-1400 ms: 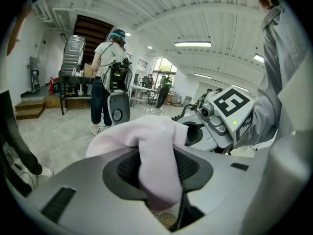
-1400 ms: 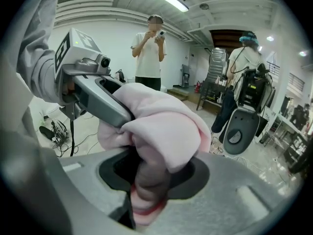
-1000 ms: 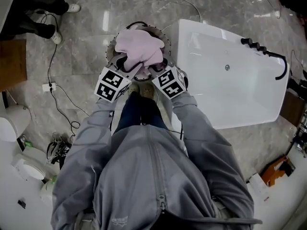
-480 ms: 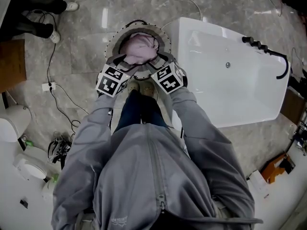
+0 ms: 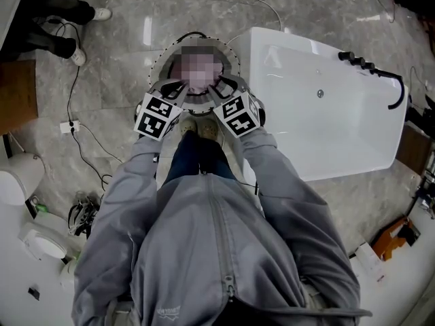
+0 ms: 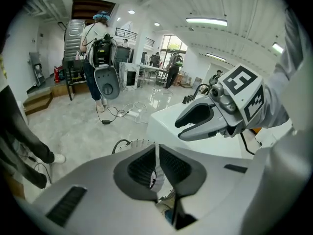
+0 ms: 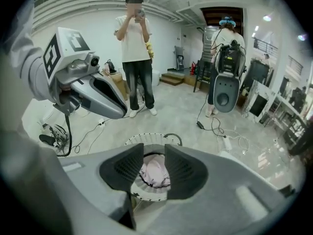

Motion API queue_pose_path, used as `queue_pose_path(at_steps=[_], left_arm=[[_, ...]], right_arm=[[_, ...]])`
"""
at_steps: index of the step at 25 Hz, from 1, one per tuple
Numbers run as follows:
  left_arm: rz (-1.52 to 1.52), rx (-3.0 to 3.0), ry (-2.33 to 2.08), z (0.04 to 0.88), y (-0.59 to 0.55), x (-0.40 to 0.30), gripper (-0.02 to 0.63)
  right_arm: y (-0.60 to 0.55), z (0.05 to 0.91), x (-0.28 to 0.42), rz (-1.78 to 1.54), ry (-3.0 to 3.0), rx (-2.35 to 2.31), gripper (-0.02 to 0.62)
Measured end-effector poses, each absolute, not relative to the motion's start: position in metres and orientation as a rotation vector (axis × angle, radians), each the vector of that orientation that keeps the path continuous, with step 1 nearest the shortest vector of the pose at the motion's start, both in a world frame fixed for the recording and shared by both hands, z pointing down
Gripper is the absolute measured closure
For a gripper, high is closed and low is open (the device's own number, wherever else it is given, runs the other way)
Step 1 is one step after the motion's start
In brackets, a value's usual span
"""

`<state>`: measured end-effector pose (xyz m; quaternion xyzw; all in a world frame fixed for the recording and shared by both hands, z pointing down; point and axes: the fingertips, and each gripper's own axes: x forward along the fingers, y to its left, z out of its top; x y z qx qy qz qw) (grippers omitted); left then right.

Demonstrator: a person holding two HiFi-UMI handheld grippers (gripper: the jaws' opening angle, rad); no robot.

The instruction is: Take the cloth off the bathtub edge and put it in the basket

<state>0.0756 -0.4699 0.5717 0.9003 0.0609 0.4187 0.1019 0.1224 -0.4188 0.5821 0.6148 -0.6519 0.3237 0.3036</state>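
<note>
A: Left side, quick?
B: My left gripper has just been closing its jaws. They're nearly together now, with only a sliver between the pads and nothing in it.
A: Right side?
B: My right gripper has just been closing a bit too, but its jaws stand partly apart and grip nothing. Through the gap I see the cloth lower down, untouched.
A: So where's the cloth?
B: It's pink, bunched up inside the basket, and none of it is on the tub edge. Both grippers hang side by side over the basket's near rim, angled down into it.
A: Around that?
B: The round white basket stands on the grey marble floor, just beside one end of the white bathtub. Further off, a bystander in a white shirt stands facing my way.
</note>
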Motion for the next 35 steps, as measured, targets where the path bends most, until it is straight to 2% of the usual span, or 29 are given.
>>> queue_pose_path(at_steps=[3,6,17,26,35], left_arm=[[1.178,2.706,0.193,0.557,-0.466,0.076,0.595],[1.116,2.76,0.179,0.534,-0.461,0.074,0.6],[0.832,2.969,0.069,0.431,-0.435,0.054,0.601],[0.489,3.021,-0.055,0.335,-0.411,0.035,0.601],[0.207,3.087,-0.247,0.268,-0.406,0.016,0.6]], right_arm=[[-0.417,0.561,0.125,0.797,-1.709,1.686,0.532],[-0.412,0.537,0.126,0.743,-1.699,1.738,0.591],[-0.385,0.426,0.103,0.526,-1.72,1.923,0.591],[-0.351,0.315,0.095,0.3,-1.687,2.261,0.591],[-0.317,0.265,0.098,0.151,-1.595,2.493,0.591]])
